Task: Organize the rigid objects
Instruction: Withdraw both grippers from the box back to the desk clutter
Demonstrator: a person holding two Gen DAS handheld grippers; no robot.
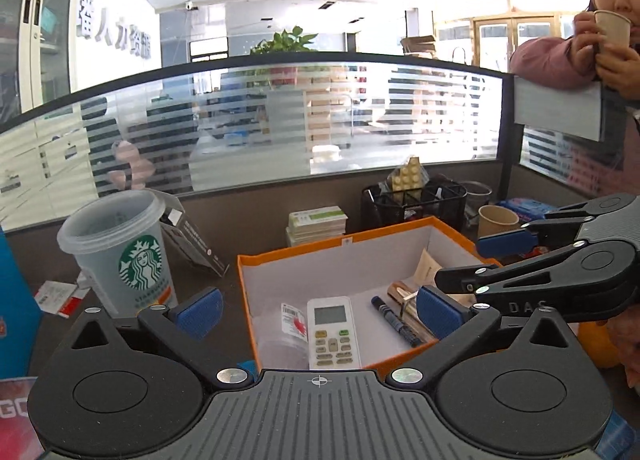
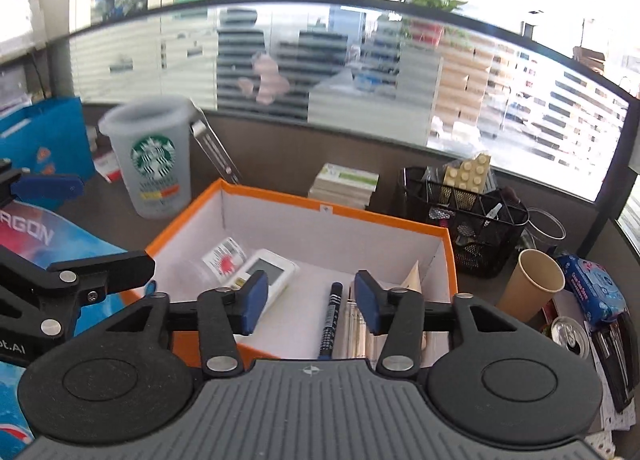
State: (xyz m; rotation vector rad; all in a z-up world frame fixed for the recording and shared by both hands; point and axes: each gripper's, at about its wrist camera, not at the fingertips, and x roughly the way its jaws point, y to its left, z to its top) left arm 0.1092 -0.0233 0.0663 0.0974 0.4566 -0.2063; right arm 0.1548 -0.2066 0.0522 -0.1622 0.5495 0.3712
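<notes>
An orange box with a white inside [image 1: 288, 256] [image 2: 450, 260] sits on the desk. In it lie a white remote [image 1: 334, 334] [image 2: 268, 272], a dark blue marker [image 1: 396, 322] [image 2: 331, 316], a clear bag with a red-marked label [image 1: 292, 320] [image 2: 224, 258] and a clear tube-like item [image 2: 354, 328]. My left gripper [image 1: 318, 310] is open and empty above the box's near edge. My right gripper [image 2: 312, 304] is open and empty above the marker. The right gripper also shows in the left wrist view [image 1: 496, 268], over the box's right wall.
A Starbucks plastic cup [image 1: 128, 248] [image 2: 154, 164] stands left of the box. A stack of booklets [image 1: 318, 222] [image 2: 346, 184], a black mesh organizer [image 1: 416, 200] [image 2: 464, 216], a paper cup [image 1: 496, 220] [image 2: 532, 284], a can [image 2: 570, 334] and a blue bag [image 2: 44, 140] surround it. A person [image 1: 600, 40] leans on the partition.
</notes>
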